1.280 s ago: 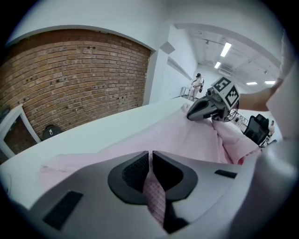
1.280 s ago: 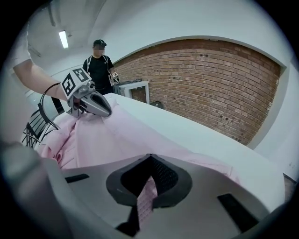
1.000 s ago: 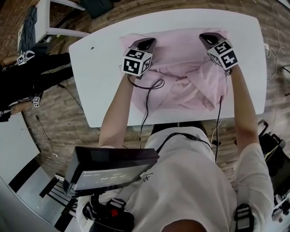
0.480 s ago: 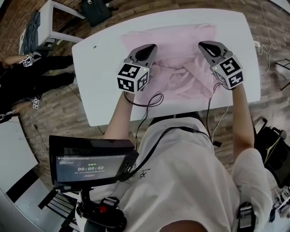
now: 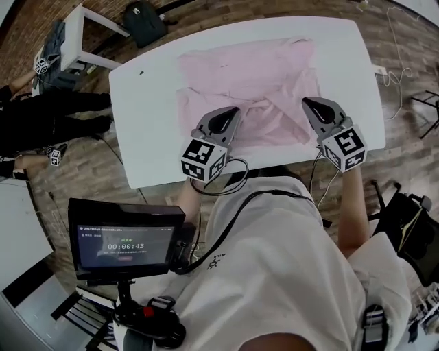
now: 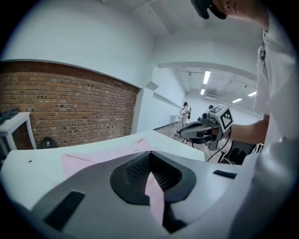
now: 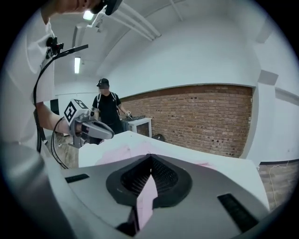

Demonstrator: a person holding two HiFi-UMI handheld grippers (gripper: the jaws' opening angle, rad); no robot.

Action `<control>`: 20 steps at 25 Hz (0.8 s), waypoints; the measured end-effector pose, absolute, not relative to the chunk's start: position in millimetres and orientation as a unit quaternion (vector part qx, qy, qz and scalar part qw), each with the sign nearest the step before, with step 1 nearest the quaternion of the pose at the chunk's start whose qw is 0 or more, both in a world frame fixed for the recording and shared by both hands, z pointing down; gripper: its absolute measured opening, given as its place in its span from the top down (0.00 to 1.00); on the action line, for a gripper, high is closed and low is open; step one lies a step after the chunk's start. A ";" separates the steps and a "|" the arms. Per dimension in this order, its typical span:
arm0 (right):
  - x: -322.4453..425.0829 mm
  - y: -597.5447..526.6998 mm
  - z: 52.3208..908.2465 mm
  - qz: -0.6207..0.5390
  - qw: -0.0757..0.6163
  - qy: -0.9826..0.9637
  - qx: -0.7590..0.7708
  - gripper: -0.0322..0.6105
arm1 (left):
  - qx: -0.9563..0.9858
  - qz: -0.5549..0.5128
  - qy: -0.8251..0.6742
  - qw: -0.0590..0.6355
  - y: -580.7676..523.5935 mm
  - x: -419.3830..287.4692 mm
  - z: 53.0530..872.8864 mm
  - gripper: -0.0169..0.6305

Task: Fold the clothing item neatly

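A pale pink garment [image 5: 247, 82] lies spread on the white table [image 5: 147, 103], its near part folded and bunched. My left gripper [image 5: 230, 112] is shut on a pinch of the pink fabric [image 6: 154, 198] at the garment's near left edge. My right gripper [image 5: 309, 104] is shut on pink fabric [image 7: 145, 198] at the near right edge. Both grippers sit close to the table's front edge, jaws pointing away from me. In the left gripper view the right gripper [image 6: 187, 133] shows across the cloth; in the right gripper view the left gripper [image 7: 105, 133] shows likewise.
A small white side table [image 5: 86, 38] with dark cloth and a black bag [image 5: 140, 14] stand beyond the table on the brick-pattern floor. A person in black [image 7: 108, 109] stands to the left. A monitor [image 5: 123, 240] hangs at my chest. Cables [image 5: 230, 175] trail from both grippers.
Both grippers have drawn back from the table's far side toward its near edge, pulling the pinched pink fabric with them. The far part of the garment now lies uncovered and flatter.
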State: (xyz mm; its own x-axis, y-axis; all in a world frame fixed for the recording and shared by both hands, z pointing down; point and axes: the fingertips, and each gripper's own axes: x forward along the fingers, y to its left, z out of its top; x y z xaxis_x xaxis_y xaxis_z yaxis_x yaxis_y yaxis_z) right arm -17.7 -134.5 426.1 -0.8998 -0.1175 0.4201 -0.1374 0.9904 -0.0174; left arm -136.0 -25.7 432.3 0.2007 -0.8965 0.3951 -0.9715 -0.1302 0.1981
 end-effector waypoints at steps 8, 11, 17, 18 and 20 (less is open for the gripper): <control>46.9 -101.4 463.0 0.007 0.256 -0.967 0.003 0.95 | 0.718 0.112 -0.643 0.243 4.3 -53.4 466.7 0.97; 73.2 -96.4 489.9 0.030 0.278 -0.960 -0.001 0.94 | 0.699 0.115 -0.657 0.258 12.5 -24.3 483.2 0.97; 79.4 -90.0 561.4 0.050 0.344 -0.937 0.008 0.73 | 0.657 0.128 -0.686 0.286 31.5 -5.3 509.9 0.97; 76.6 -89.1 572.5 0.056 0.358 -0.932 0.010 0.72 | 0.654 0.131 -0.687 0.290 34.7 -5.0 512.4 0.97; 72.6 -89.5 589.9 0.060 0.382 -0.922 0.020 0.72 | 0.649 0.133 -0.688 0.296 41.2 -4.7 515.7 0.97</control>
